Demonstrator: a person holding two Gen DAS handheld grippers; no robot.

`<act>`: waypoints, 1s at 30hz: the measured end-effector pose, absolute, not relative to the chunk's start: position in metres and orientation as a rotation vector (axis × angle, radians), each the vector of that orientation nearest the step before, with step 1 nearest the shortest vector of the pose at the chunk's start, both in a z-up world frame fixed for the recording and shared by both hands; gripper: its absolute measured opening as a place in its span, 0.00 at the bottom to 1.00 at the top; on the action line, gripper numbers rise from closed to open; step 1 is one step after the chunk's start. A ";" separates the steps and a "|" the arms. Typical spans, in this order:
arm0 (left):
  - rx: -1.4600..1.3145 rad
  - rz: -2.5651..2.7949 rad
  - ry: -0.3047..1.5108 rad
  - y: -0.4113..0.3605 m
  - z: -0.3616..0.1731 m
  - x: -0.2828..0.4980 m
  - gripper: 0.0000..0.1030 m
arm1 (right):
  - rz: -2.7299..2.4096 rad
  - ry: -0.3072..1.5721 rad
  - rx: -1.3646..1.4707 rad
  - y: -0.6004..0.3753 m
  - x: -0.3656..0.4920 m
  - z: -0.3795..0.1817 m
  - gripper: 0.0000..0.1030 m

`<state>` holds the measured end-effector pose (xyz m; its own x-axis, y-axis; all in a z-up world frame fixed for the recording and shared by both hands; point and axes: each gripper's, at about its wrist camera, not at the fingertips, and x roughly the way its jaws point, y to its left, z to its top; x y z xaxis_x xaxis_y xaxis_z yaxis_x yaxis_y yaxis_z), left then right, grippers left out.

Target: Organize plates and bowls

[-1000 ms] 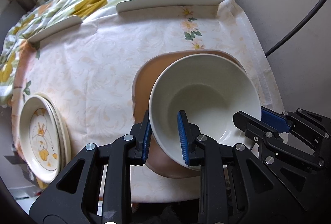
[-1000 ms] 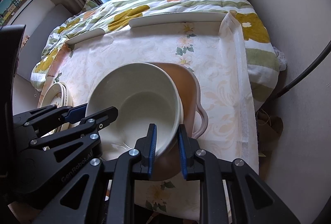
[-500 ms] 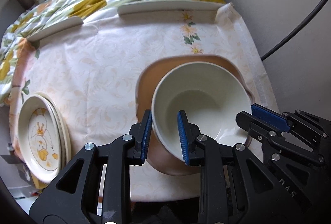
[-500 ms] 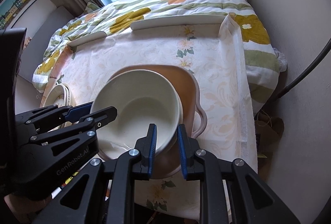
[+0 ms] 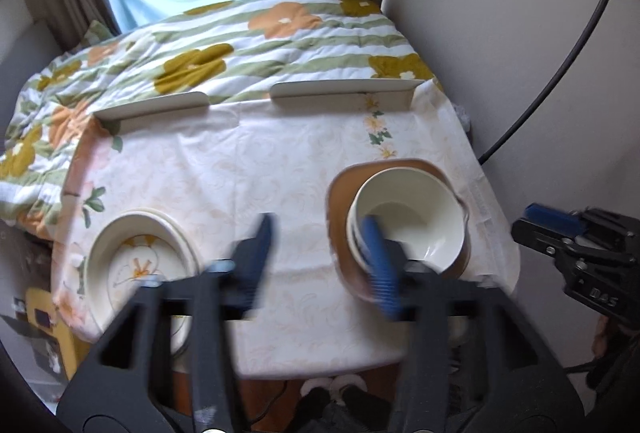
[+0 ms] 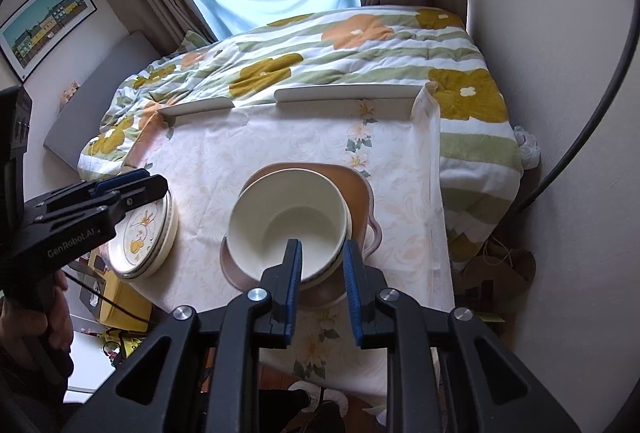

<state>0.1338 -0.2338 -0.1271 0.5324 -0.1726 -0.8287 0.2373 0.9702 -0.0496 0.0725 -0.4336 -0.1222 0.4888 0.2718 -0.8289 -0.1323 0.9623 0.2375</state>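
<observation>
Cream bowl [image 6: 286,223] sits nested on brown dish [image 6: 360,193], right side of bench [image 6: 400,169]. Left tongs [image 5: 320,261] and right tongs [image 6: 322,271] both just opened, gripping nothing. Bowl looks glazed: rigid, slick, chippable; pinch rim wall. Plate stack [image 5: 140,261] left.

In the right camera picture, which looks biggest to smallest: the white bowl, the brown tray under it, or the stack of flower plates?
1. brown tray
2. white bowl
3. stack of flower plates, partly hidden behind the left gripper, so its place is less sure.
</observation>
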 end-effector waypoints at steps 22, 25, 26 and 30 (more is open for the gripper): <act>0.248 -0.295 1.328 -0.242 -0.229 0.170 0.98 | 0.118 1.334 -0.015 -0.441 0.105 -0.197 0.95; 0.274 -0.307 1.367 -0.249 -0.236 0.178 0.97 | 0.159 1.370 -0.023 -0.437 0.116 -0.203 0.91; 0.269 -0.318 1.377 -0.251 -0.237 0.181 0.97 | 0.168 1.385 -0.042 -0.434 0.119 -0.206 0.86; 0.292 -0.345 1.420 -0.260 -0.247 0.188 0.89 | 0.215 1.450 -0.108 -0.425 0.130 -0.216 0.72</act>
